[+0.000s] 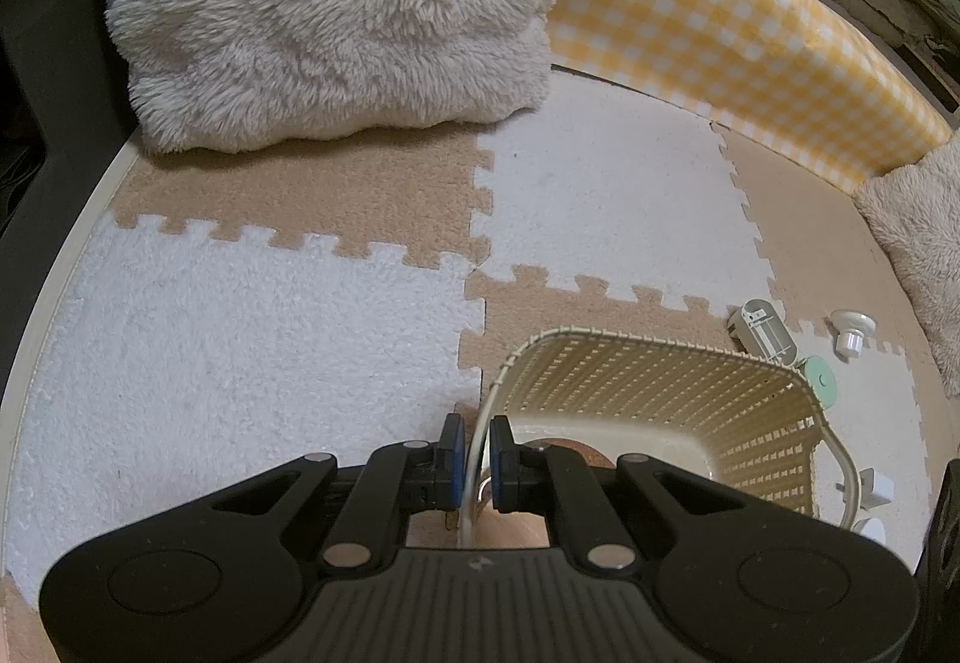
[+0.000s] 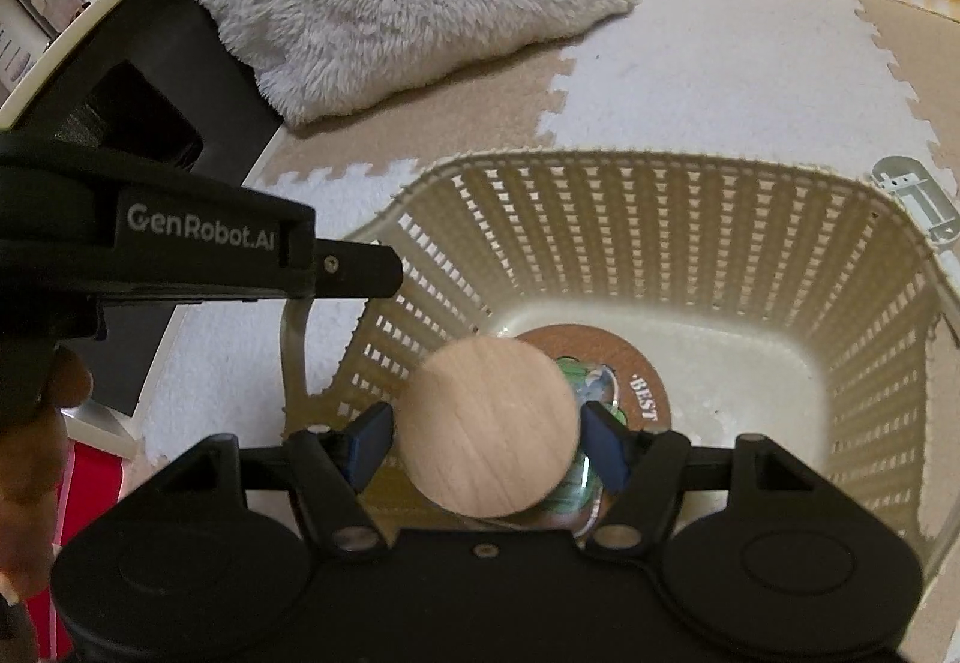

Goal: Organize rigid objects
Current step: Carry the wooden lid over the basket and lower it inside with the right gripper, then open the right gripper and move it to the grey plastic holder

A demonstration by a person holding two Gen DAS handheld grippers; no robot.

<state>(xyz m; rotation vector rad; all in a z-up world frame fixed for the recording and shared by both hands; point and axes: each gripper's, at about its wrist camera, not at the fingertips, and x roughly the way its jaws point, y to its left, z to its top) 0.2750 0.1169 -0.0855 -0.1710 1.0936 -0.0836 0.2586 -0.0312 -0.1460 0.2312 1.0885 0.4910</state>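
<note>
Holding the wooden disc (image 2: pixel 489 426) by its edges, right fingers (image 2: pixel 606 444) grip firmly; stiff, light, smooth; left fingers (image 1: pixel 503 450) pinch basket (image 1: pixel 660 357) rim.

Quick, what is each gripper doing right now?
Left gripper: shut on the basket rim.
Right gripper: holding the wooden ball over the basket.

The left gripper (image 1: pixel 474 438) points down at a floor of interlocking cream and tan foam mats (image 1: pixel 240 339). Its blue-padded fingers (image 1: pixel 451 438) are pinched shut on the thin rim of a cream lattice basket (image 1: pixel 672 381). Beyond the basket's far corner lie a grey plastic casing (image 1: pixel 762 330), a mint-green disc (image 1: pixel 821 378) and a small white knob-like part (image 1: pixel 851 330), near one another. A fluffy beige cushion (image 1: pixel 336 9) rests at the back, beside a yellow checked barrier (image 1: pixel 720 45).
</note>
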